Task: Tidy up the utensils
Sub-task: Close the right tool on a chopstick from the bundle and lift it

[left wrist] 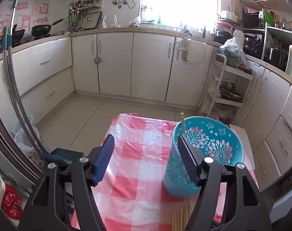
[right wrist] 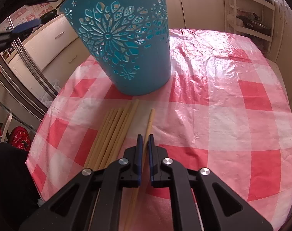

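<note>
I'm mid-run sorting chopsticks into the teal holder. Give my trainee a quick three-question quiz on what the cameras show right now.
1. True or false: the right hand-held gripper has its fingers closed around a single chopstick lying apart from the bundle of chopsticks.
2. Multiple choice: the teal holder stands (A) on the floor, (B) on the checked tablecloth, (C) on the counter.
3. Short answer: what already stands inside the teal holder in the left wrist view?

Key: 1 true; 2 B; 3 one chopstick, while the left hand-held gripper is open.
</note>
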